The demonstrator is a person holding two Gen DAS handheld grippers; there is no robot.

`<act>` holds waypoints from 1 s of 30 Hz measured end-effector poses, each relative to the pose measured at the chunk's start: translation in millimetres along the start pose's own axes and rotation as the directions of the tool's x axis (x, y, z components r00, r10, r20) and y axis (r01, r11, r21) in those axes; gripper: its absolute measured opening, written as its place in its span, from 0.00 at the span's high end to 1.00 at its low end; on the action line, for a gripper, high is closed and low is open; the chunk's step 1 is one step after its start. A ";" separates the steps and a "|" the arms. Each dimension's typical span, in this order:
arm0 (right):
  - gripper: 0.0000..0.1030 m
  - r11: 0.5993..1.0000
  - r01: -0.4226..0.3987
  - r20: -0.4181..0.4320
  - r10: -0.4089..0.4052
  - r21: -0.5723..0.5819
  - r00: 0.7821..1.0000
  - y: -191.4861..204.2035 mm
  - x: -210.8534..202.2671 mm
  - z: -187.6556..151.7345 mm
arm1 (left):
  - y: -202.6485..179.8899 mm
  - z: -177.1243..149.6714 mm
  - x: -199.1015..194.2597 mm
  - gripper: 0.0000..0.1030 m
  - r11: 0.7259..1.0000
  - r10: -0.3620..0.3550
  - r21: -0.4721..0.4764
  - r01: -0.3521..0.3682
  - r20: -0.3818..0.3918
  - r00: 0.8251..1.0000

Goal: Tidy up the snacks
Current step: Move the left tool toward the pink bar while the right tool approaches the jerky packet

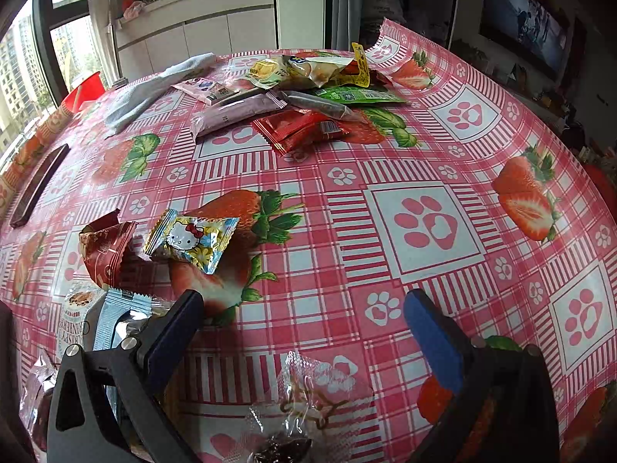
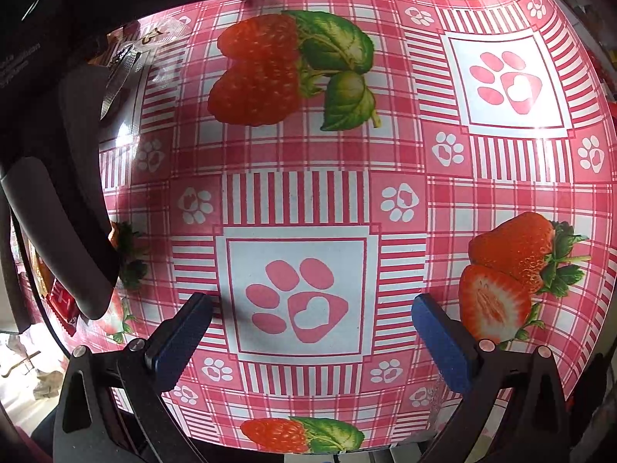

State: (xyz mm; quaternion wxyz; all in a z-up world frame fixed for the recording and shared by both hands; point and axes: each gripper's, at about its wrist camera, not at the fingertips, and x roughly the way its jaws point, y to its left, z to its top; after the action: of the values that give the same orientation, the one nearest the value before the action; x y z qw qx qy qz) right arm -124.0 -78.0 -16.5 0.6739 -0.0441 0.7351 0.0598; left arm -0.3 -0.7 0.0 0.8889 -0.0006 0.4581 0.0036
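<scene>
In the left wrist view my left gripper [image 1: 304, 308] is open and empty above the strawberry tablecloth [image 1: 424, 177]. A clear wrapper with a dark snack [image 1: 308, 397] lies just under it. A Hello Kitty candy [image 1: 193, 237], a dark red packet [image 1: 104, 249] and a cranberry crisp packet [image 1: 79, 316] lie at the near left. A pile of several snack packets [image 1: 300, 88] lies at the far side. My right gripper [image 2: 312, 308] is open and empty above a bare paw-print square of the tablecloth [image 2: 297, 293].
A white cloth [image 1: 154, 88] and a dark flat bar [image 1: 38, 185] lie at the far left of the table. A red bucket [image 1: 83, 90] stands beyond the edge. The other gripper's black body [image 2: 58, 115] fills the left of the right wrist view.
</scene>
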 end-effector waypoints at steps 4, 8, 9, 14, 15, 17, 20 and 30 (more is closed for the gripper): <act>0.00 1.000 0.000 -0.012 0.000 0.009 1.000 1.4 0.8 5.7 | 0.0 -0.1 0.0 0.00 1.000 0.000 0.000 0.000 0.000 1.000; 0.00 1.000 -0.001 -0.005 0.001 0.020 1.000 0.9 1.0 9.1 | 0.1 0.0 0.0 0.00 1.000 0.000 0.000 0.000 0.000 1.000; 0.00 1.000 -0.001 -0.001 0.001 0.021 1.000 0.7 0.5 9.1 | 0.1 0.0 0.0 0.00 1.000 0.000 0.000 0.000 0.000 1.000; 0.00 1.000 0.000 0.007 0.000 0.022 1.000 -0.9 -0.5 6.9 | 0.0 -0.1 -0.1 0.00 1.000 0.000 0.000 0.000 0.000 1.000; 0.00 1.000 0.000 0.008 0.000 0.023 1.000 -0.7 -0.5 6.9 | 0.0 0.0 0.0 0.00 1.000 0.000 0.000 0.000 0.000 1.000; 0.00 1.000 0.000 0.008 0.000 0.026 1.000 0.0 -0.4 6.1 | -0.5 0.2 -0.7 0.00 1.000 0.001 0.001 -0.001 0.000 1.000; 0.00 1.000 0.000 0.007 0.000 0.029 1.000 0.4 -0.6 7.3 | -1.0 3.6 -0.1 0.00 1.000 0.001 0.004 -0.001 -0.041 0.999; 0.00 0.999 -0.002 -0.018 0.003 0.036 1.000 -0.5 0.2 13.2 | 46.1 27.7 -55.3 0.00 0.992 -0.083 0.069 0.108 -0.301 0.950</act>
State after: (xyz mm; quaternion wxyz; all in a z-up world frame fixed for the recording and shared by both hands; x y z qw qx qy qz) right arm -110.9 -76.5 -17.9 0.6677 -0.0318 0.7422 0.0471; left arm -10.1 45.1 61.2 0.8082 0.0146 0.5857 -0.0590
